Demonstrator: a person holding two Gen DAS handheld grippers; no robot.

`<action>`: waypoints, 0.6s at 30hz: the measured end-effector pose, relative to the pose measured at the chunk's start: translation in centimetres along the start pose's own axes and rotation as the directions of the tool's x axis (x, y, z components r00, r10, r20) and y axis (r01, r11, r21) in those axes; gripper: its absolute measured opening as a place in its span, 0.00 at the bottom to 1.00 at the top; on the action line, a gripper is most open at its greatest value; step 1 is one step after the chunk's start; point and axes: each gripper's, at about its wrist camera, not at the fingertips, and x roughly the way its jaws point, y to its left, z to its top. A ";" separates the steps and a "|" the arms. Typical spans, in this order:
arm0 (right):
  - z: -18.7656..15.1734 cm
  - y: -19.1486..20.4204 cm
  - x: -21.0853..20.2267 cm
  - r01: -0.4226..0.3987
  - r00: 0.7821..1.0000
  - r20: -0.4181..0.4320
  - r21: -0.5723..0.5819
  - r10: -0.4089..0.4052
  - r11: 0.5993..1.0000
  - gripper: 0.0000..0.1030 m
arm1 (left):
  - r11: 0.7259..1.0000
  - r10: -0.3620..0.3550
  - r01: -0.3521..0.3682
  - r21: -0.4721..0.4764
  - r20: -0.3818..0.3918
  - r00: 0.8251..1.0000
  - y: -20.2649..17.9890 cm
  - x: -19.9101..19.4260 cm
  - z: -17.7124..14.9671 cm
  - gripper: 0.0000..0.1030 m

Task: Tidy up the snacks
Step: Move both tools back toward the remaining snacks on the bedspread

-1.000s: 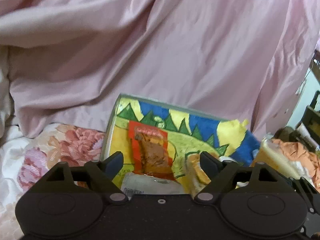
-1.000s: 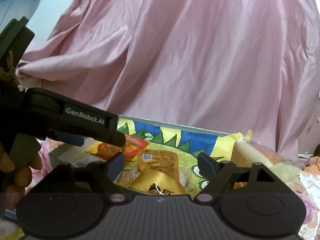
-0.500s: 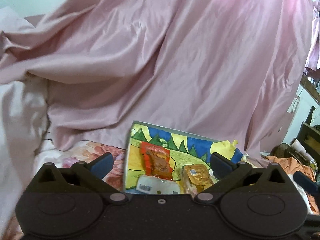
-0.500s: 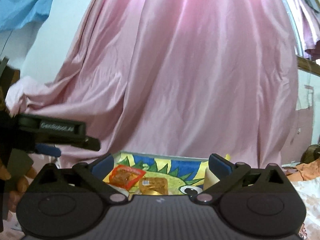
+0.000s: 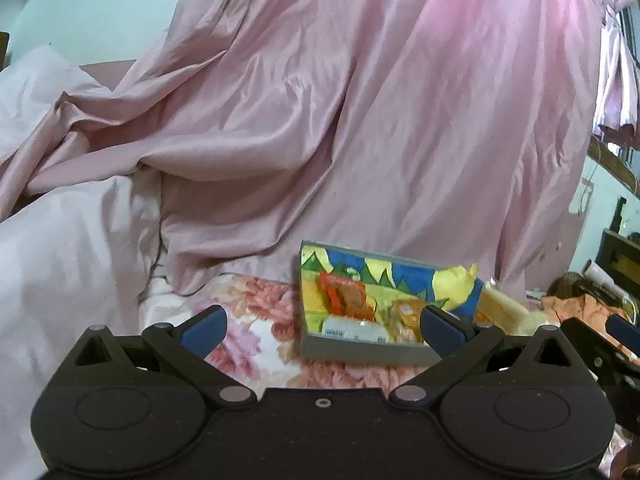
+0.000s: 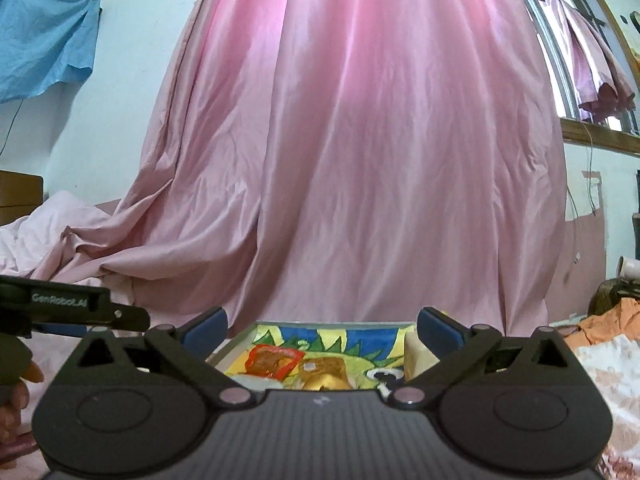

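Observation:
A grey box [image 5: 360,350] with a bright painted lining lies on the flowered bedspread. It holds a red snack packet [image 5: 346,296], a white packet [image 5: 350,326] and a brown packet [image 5: 404,312]. My left gripper [image 5: 322,326] is open and empty, well back from the box and to its left. My right gripper [image 6: 320,326] is open and empty, just behind the box [image 6: 236,346], where the red packet [image 6: 274,360], the brown packet [image 6: 324,366] and a gold packet [image 6: 326,382] show. The left gripper's arm [image 6: 76,312] shows at the left of the right wrist view.
A large pink curtain [image 5: 360,120] hangs behind the box. A pale pink quilt [image 5: 68,240] is piled at the left. A yellow-wrapped item [image 5: 504,306] and orange cloth [image 5: 576,308] lie right of the box. A blue cloth [image 6: 44,32] hangs on the wall.
Both grippers have pulled back and up from the box, so it looks smaller and farther away. The left gripper has also shifted left. Both stay open and empty.

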 end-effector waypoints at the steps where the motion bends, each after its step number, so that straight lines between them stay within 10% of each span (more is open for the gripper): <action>1: -0.1 0.1 -0.3 0.002 1.000 -0.007 0.003 -0.002 1.000 1.00 | 1.000 0.000 0.000 0.003 -0.002 1.000 0.1 -0.4 -0.3 0.99; 18: -3.7 2.1 -4.5 -0.003 0.986 -0.167 -0.022 -0.001 1.000 1.00 | 1.000 0.028 -0.028 0.002 -0.136 0.990 2.6 -4.2 -5.9 0.99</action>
